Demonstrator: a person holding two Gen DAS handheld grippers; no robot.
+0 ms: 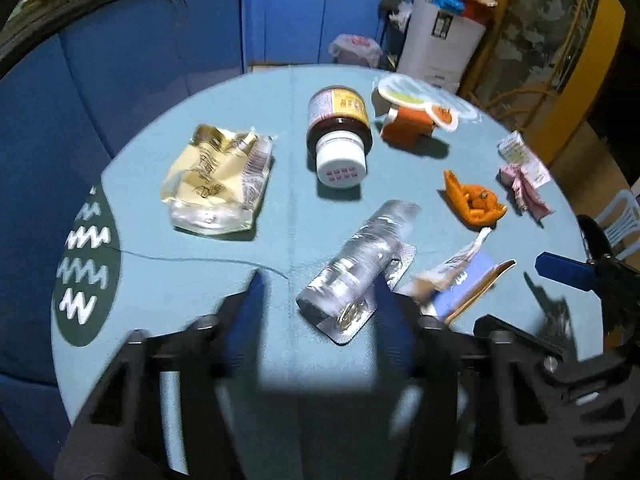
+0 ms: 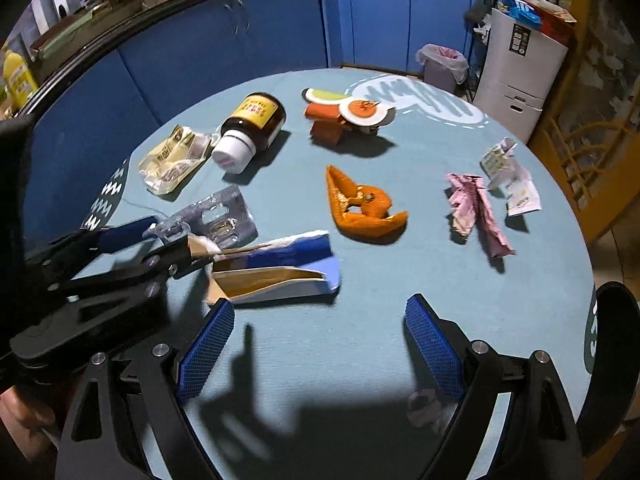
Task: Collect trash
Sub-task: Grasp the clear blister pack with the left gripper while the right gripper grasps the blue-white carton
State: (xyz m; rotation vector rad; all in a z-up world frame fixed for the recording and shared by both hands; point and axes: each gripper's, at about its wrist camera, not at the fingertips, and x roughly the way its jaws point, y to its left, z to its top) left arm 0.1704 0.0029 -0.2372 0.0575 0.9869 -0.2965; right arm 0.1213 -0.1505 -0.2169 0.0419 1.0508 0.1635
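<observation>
while lying flat near the table's [image 2: 360, 360] front edge, silver blister pack [image 1: 352, 276] sits between left gripper [image 1: 320, 292] fingers, half-closed, grip unconfirmed. probably first trash targeted. right gripper [image 2: 320, 316] wide open, empty, beside blue carton [image 2: 280, 272].

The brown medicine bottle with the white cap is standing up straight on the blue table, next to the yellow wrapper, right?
Not quite. The brown medicine bottle is lying on its side, with its white cap pointing toward the camera, not standing up. The rest is right: it rests on the blue table next to the yellow wrapper. The left wrist view shows it clearly, and the right wrist view agrees.
</observation>
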